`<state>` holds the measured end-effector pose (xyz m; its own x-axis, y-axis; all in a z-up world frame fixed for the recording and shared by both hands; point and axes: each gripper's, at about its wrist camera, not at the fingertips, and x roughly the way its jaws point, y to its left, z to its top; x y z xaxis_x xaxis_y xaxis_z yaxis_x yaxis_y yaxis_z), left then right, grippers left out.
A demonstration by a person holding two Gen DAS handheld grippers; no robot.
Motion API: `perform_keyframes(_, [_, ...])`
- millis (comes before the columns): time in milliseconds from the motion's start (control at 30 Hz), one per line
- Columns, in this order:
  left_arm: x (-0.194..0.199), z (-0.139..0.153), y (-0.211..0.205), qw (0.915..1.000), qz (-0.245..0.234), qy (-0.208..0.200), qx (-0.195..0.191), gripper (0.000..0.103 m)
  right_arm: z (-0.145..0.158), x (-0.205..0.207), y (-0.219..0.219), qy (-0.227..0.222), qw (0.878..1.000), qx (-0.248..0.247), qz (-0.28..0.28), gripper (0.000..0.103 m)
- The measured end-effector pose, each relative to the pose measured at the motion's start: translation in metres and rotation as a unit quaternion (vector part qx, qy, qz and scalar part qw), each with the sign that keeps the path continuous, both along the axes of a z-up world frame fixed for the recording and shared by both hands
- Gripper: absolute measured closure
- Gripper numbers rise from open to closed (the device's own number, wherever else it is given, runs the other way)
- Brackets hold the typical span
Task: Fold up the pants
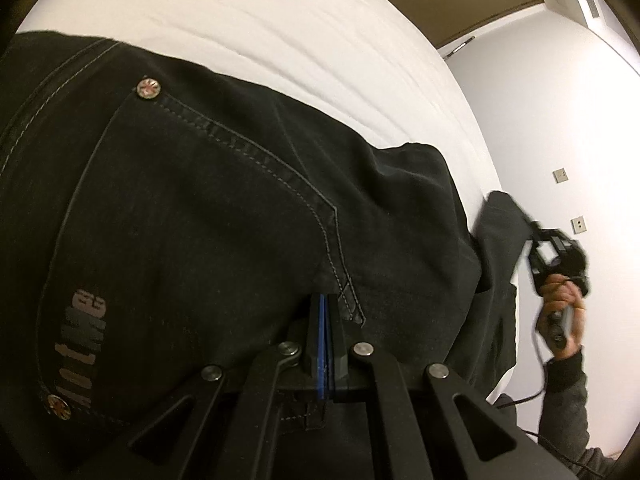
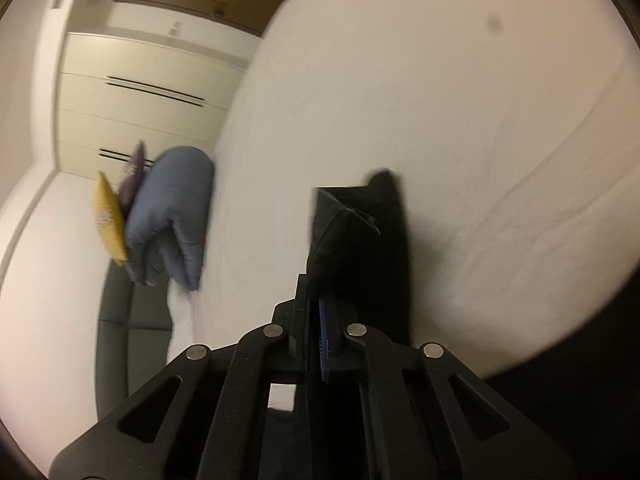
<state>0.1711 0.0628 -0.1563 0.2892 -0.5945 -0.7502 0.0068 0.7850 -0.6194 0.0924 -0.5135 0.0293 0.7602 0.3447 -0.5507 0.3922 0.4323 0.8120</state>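
Note:
Black pants [image 1: 208, 208] lie spread on the white bed [image 1: 248, 12], back pocket up, with metal rivets and a grey printed logo. My left gripper [image 1: 324, 300] is shut on the pants' fabric beside the pocket's corner seam, blue pads pressed together. At the right, a hand holds my right gripper [image 1: 536, 232], which pinches a raised end of the pants at the bed's edge. In the right wrist view, the right gripper [image 2: 316, 300] is shut on a fold of the pants [image 2: 360, 240] that stands up from between its fingers.
A folded blue duvet [image 2: 172, 216] leans at the bed's far left with a yellow cushion [image 2: 108, 220] and a purple cushion [image 2: 134, 176]. Cream wardrobe doors [image 2: 140, 92] stand behind. A white wall with sockets [image 1: 560, 176] runs along the bed's right side.

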Motion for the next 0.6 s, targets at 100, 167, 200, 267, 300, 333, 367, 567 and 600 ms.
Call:
perform_keyframes(100, [0.012, 0.001, -0.018, 1.0, -0.002, 0.001, 0.005, 0.101, 0.033, -0.022, -0.007, -0.039, 0.999, -0.001, -0.018, 0.101])
perform_keyframes(167, [0.013, 0.002, -0.021, 1.0, -0.003, 0.002, 0.005, 0.1, 0.05, -0.047, -0.012, -0.056, 0.998, 0.002, -0.038, 0.101])
perform_keyframes(200, [0.013, 0.002, -0.022, 1.0, -0.003, 0.002, 0.004, 0.1, 0.057, -0.063, -0.014, -0.063, 0.997, 0.001, -0.048, 0.101])
perform_keyframes(267, [0.014, 0.003, -0.022, 1.0, -0.004, 0.002, 0.005, 0.1, 0.065, -0.091, -0.017, -0.066, 0.995, -0.003, -0.079, 0.101])
perform_keyframes(300, [0.014, 0.003, -0.019, 1.0, -0.005, 0.002, 0.005, 0.1, 0.064, -0.112, -0.021, -0.062, 0.993, -0.007, -0.099, 0.101])
perform_keyframes(333, [0.015, 0.003, -0.019, 1.0, -0.005, 0.003, 0.005, 0.1, 0.058, -0.133, -0.024, -0.044, 0.992, -0.018, -0.12, 0.101])
perform_keyframes(367, [0.016, 0.003, -0.019, 1.0, -0.006, 0.003, 0.005, 0.1, 0.051, -0.151, -0.026, -0.021, 0.99, -0.021, -0.136, 0.101])
perform_keyframes(567, [0.013, 0.003, -0.011, 0.9999, -0.008, 0.003, 0.007, 0.099, -0.018, -0.225, -0.039, 0.082, 0.973, 0.033, -0.215, 0.101])
perform_keyframes(600, [0.013, 0.004, -0.013, 0.9999, -0.007, 0.003, 0.008, 0.099, -0.019, -0.223, -0.033, 0.085, 0.972, 0.033, -0.218, 0.101])
